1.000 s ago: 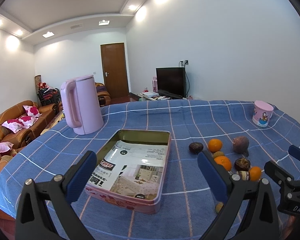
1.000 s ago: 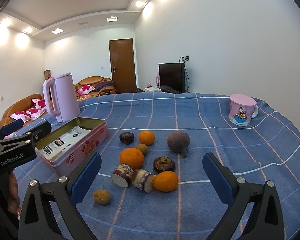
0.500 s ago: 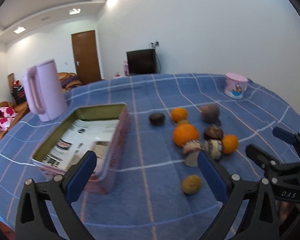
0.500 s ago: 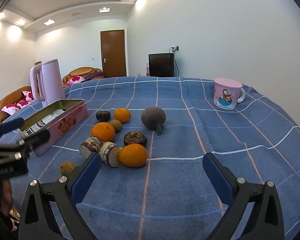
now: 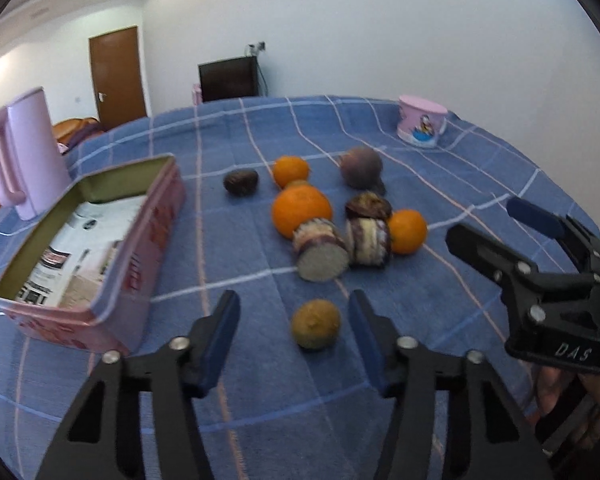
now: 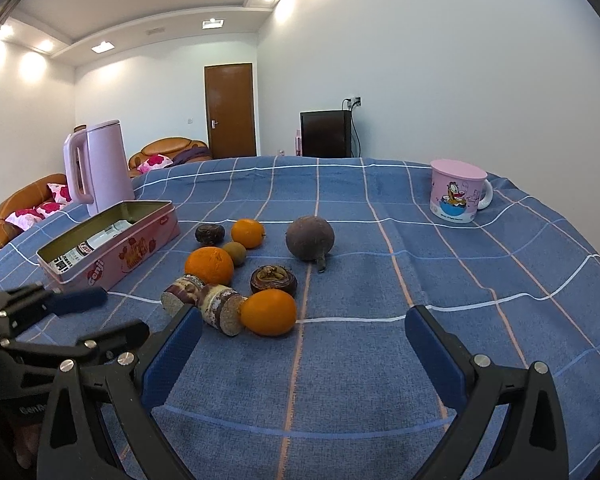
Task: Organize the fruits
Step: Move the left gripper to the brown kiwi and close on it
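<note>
A small brown-green fruit (image 5: 315, 324) lies on the blue checked cloth between the fingers of my left gripper (image 5: 292, 336). Its jaws are closing, and the pads stand clear of the fruit on both sides. Just beyond lie two cut purple-skinned pieces (image 5: 320, 248), three oranges (image 5: 301, 210) and several dark round fruits (image 5: 360, 168). The open pink tin (image 5: 140, 272), lined with a printed leaflet, sits to the left. My right gripper (image 6: 302, 356) is open and empty, low over the cloth in front of the nearest orange (image 6: 269, 312). The left gripper (image 6: 100, 316) shows at its left.
A pink kettle (image 5: 24, 152) stands behind the tin. At the far right of the table sits a pink cartoon mug (image 6: 456, 192) with a lid. The table edge falls away to sofas on the left. A bare stretch of cloth (image 6: 480, 280) lies right of the fruit.
My left gripper swung right from the tin, tipped down and came low over the small brown-green fruit, its jaws narrowing. The right gripper sank a little at first, then stayed still.
</note>
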Demonstrator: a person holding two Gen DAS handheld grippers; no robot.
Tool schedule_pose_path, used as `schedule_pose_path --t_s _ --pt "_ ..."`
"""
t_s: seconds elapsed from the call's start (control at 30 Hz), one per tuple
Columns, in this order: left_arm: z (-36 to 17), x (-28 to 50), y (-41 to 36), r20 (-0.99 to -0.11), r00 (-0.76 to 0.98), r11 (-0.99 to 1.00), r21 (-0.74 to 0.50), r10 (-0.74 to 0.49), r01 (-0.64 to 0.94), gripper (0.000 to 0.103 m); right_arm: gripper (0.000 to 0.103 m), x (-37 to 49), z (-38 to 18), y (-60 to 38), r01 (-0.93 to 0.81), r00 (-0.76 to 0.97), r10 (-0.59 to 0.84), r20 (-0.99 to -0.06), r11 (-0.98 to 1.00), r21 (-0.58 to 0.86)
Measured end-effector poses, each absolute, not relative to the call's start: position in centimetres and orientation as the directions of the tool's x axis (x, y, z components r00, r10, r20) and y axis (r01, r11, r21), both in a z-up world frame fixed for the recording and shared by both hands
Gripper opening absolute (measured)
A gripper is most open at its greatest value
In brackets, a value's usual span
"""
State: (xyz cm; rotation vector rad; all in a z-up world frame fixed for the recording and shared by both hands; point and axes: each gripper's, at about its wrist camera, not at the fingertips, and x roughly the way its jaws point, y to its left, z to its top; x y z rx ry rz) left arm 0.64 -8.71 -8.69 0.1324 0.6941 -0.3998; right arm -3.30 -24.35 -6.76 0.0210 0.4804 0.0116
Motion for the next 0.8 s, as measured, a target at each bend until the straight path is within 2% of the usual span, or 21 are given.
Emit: schedule_pose_path --t_s 0.1,0.13,0.33,0.4,0.5,0.63,0.67,0.8 --pt "-9.4 1.0 -8.9 -0.673 0.662 0.907 -0.035 -0.332 0.419 0.037 0.102 -3.3 -6.7 -24.3 -0.006 0.886 0.016 -0.463 1.000 0.024" --pt "-9.5 1.1 -8.9 -0.682 0.645 0.902 -0.052 -0.345 0.428 0.028 0.102 -3.2 -6.7 -24.3 -0.007 0.886 0.017 -0.463 1.000 0.024" --pt "-9.0 1.3 -8.3 -0.659 0.675 0.913 -0.044 -0.332 0.405 0.028 0.101 -3.0 -6.5 -23.9 -0.024 0.885 0.028 -0.465 1.000 0.014" --pt "-8.3 1.6 -7.9 -0.635 0.706 0.923 -0.030 -0.313 0.383 0.028 0.097 -2.6 -6.3 -23.3 -0.047 0.884 0.039 -0.467 0.999 -0.006" --pt "-7.1 1.8 -7.2 -0.596 0.752 0.936 -0.001 -0.282 0.351 0.028 0.082 -1.7 -6.1 -22.2 -0.091 0.874 0.061 -0.483 0.995 -0.038" --pt "-6.5 3.0 -6.7 -0.579 0.777 0.947 0.022 -0.249 0.320 0.028 0.072 -0.2 -6.0 -20.8 -0.144 0.855 0.083 -0.513 0.986 -0.080" --pt "-6.4 3.3 -6.5 -0.580 0.777 0.949 0.021 -0.244 0.314 0.028 0.066 0.2 -6.1 -20.4 -0.162 0.846 0.092 -0.525 0.983 -0.089" --pt "-6.8 4.5 -6.2 -0.589 0.773 0.953 0.017 -0.235 0.303 0.028 0.061 1.4 -6.9 -19.1 -0.227 0.804 0.116 -0.583 0.966 -0.121"
